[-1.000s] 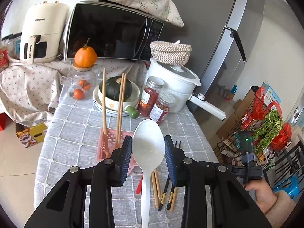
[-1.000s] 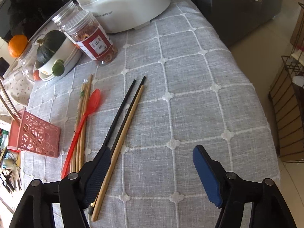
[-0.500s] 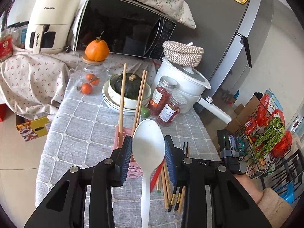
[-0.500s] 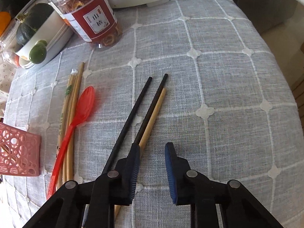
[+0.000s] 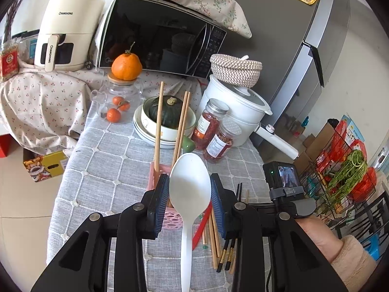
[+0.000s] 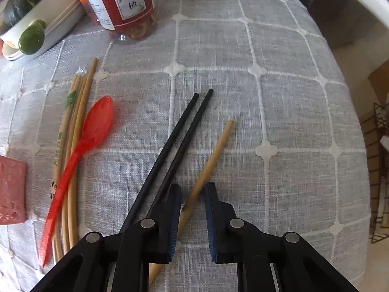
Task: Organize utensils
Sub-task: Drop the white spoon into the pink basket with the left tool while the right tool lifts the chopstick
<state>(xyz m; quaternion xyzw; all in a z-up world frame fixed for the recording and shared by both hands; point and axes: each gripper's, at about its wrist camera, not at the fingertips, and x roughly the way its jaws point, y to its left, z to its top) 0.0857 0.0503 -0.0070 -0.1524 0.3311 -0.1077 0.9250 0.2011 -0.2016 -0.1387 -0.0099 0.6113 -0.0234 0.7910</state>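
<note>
My left gripper point(image 5: 189, 192) pinched a white plastic spoon point(image 5: 190, 189) by its bowl, above the pink utensil basket point(image 5: 173, 220). My right gripper point(image 6: 192, 194) pointed down at the tablecloth point(image 6: 279, 112), its jaws closing around a wooden chopstick point(image 6: 214, 155) beside two black chopsticks point(image 6: 180, 131).

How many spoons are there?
2. A white spoon sits in the left gripper. A red spoon lies on the tablecloth beside the bamboo chopsticks. Others may be hidden.
</note>
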